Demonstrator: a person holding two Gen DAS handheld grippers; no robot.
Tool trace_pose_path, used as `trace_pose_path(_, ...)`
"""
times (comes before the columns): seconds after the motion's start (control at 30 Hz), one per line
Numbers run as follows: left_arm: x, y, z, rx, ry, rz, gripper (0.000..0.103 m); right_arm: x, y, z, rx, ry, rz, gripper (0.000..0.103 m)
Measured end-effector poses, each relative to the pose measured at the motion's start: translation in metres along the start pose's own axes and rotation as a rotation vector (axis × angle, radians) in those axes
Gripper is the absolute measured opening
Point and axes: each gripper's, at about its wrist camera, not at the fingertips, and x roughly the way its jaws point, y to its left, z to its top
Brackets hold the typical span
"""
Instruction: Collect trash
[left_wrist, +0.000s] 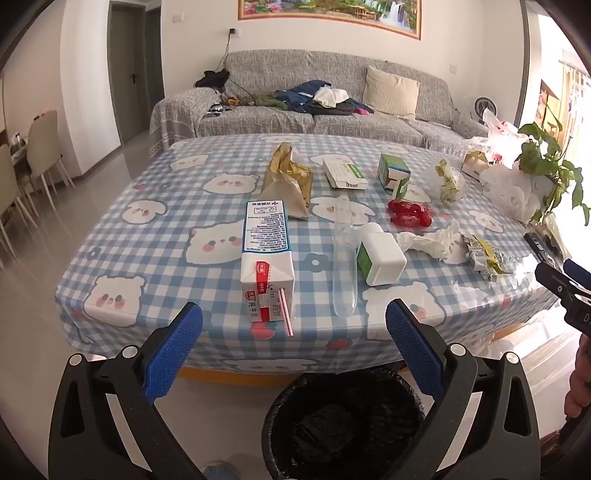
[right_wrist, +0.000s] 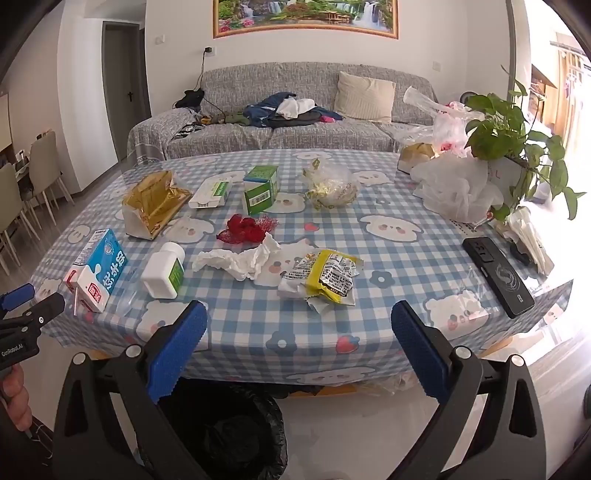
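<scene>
Lettering "GenRobot.AI" marks the left hand-held gripper (right_wrist: 16, 301), jaws unclear.

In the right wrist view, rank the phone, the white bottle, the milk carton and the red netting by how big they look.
1. Phone and milk carton: about alike, and both lie near the frame's edges, so I won't rank them.
2. White bottle.
3. Red netting, though it lies farther away.

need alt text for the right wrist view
The open right claw hovers before a checkered table strewn with trash: yellow wrapper, crumpled tissue, white bottle, milk carton. A black-lined bin waits below.
</scene>
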Motion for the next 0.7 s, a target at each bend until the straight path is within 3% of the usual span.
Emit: trace_pose_path(0.7,-0.0015,-0.0013,0.0005,0.005,0.0,0.005,0.097,-0.001,-0.002,0.0016,0.001,-0.002,0.002,0.096)
